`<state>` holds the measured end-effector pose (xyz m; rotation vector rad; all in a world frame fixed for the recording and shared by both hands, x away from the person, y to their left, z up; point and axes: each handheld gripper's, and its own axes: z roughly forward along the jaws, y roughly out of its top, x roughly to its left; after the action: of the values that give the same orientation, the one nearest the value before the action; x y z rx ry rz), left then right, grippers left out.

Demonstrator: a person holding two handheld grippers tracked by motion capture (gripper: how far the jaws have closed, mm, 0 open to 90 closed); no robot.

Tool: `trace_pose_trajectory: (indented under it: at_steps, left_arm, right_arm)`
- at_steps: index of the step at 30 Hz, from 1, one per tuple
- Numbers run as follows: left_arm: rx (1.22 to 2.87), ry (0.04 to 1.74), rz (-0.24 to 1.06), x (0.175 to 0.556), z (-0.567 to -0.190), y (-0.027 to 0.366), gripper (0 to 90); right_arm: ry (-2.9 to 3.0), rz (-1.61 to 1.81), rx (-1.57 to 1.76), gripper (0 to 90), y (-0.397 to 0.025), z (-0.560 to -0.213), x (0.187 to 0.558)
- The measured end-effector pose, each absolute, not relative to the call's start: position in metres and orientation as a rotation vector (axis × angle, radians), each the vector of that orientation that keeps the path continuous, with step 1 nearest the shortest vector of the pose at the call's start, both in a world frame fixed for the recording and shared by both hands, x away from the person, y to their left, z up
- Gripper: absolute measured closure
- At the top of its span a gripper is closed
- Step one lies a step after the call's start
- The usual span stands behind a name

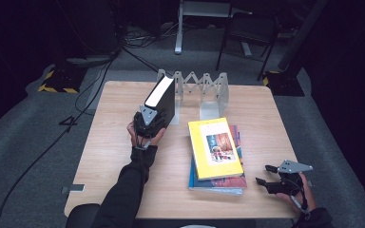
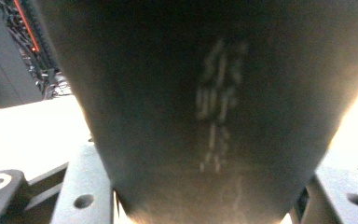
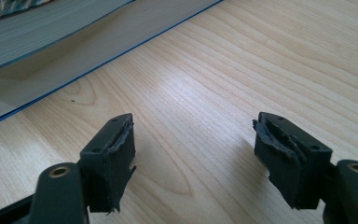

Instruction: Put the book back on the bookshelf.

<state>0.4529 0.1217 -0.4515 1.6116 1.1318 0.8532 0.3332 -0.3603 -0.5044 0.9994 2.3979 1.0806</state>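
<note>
A thick black book (image 1: 164,97) stands upright on the wooden table (image 1: 119,109), its white page edge facing up, close to the left end of a metal accordion book rack (image 1: 204,90). My left gripper (image 1: 148,122) is shut on the book's near end. In the left gripper view the dark spine (image 2: 214,116) with faint lettering sits between the jaws. A stack of books with a yellow cover (image 1: 215,147) on top lies flat at centre right. My right gripper (image 1: 265,175) rests open near the table's front right, a little right of the stack (image 3: 37,42). Nothing is between its jaws.
The rack stands at the table's far middle edge. A black chair (image 1: 249,33) and a metal frame stand on the grey carpet beyond the table. Cables (image 1: 90,90) trail over the floor at the left. Bare tabletop lies at the left and far right.
</note>
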Motion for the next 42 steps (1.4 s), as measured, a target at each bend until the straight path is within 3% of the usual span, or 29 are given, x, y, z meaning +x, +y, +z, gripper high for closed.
trace_pose_trajectory:
  at_steps: [18, 34, 42]
  left_arm:
    - [1.537, 1.289, 0.937, 0.47, -0.449, 0.096, 49.0]
    - [1.618, 1.258, 0.832, 0.449, -0.466, 0.11, 40.9]
    - [1.649, 1.278, 0.791, 0.433, -0.484, 0.112, 50.0]
  right_arm:
    - [2.398, 1.081, 1.001, 28.4, -0.36, -0.504, 0.333]
    - [2.396, 1.079, 1.001, 28.2, -0.36, -0.504, 0.333]
    - [2.394, 1.076, 1.004, 28.0, -0.36, -0.504, 0.333]
